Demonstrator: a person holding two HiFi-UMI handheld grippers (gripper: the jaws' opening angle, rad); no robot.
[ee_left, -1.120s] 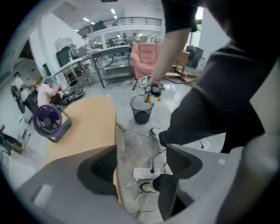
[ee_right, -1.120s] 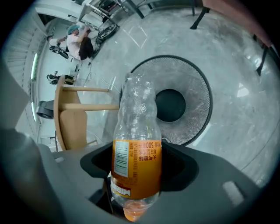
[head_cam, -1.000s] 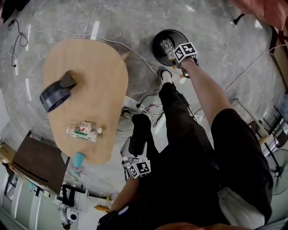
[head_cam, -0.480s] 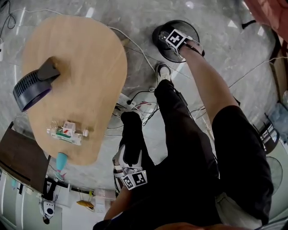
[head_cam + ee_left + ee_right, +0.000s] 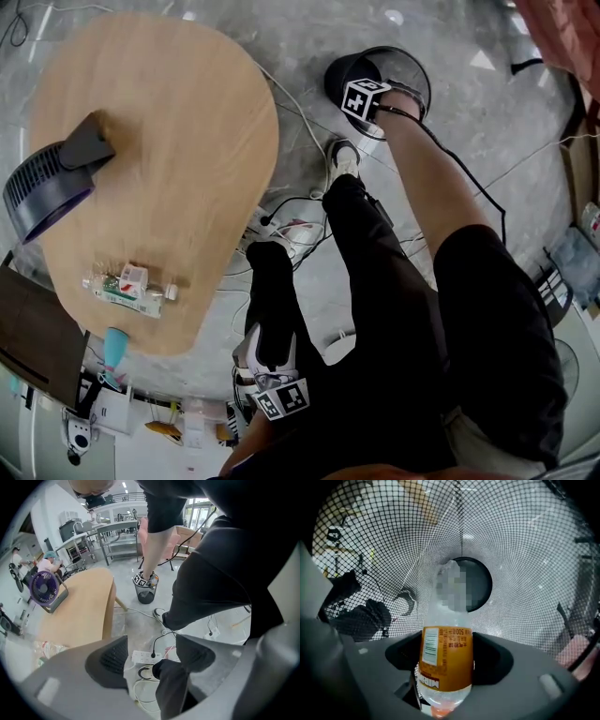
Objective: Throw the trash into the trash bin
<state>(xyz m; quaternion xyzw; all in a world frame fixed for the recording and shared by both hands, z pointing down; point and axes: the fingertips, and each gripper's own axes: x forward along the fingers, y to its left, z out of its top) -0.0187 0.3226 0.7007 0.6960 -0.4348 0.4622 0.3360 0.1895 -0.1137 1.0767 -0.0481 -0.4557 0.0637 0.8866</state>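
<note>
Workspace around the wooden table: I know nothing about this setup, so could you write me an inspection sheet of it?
Surface: wooden table, mostly bare.
Job's things: orange-label bottle held inside the mesh trash bin; second bottle lying on the table.
Clutter: small fan on the table.
Grippers: right hand-held gripper shut on the orange-label bottle; left hand-held gripper open, empty.
Cables: power strip and white cables on the floor.
Surroundings: grey stone floor; metal benches beyond.
</note>
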